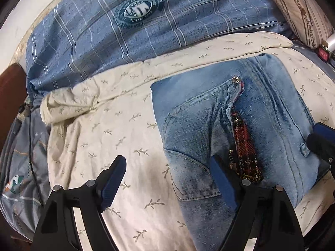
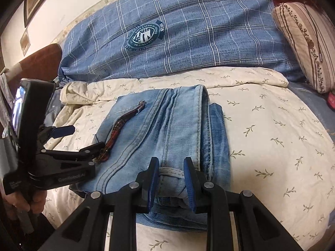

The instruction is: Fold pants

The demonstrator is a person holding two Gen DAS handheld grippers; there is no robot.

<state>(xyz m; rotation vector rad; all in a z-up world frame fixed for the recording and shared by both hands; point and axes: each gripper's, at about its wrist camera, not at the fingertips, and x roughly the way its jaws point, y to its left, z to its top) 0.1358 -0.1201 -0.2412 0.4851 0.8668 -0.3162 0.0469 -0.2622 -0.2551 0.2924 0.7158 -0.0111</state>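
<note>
Denim pants [image 2: 167,138] lie folded on the bed [image 2: 272,136], long axis running away from both jaws. Right gripper [image 2: 172,185] pinches the near waistband fold; left gripper [image 1: 167,179] gapes empty, straddling the pants' left edge.

Faded matt denim pants [image 2: 167,138], soft printed cotton sheet [image 2: 272,129], matt black plastic left gripper [image 1: 167,179]

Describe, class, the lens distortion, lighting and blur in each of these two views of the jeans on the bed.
Left wrist view: fisheye bends the bed into a dome, corners go black, light is warm, the jeans look sharp. Right wrist view: the same bulge and dark corners, the left gripper and the right gripper sit close and look oversized, no strong glare.
</note>
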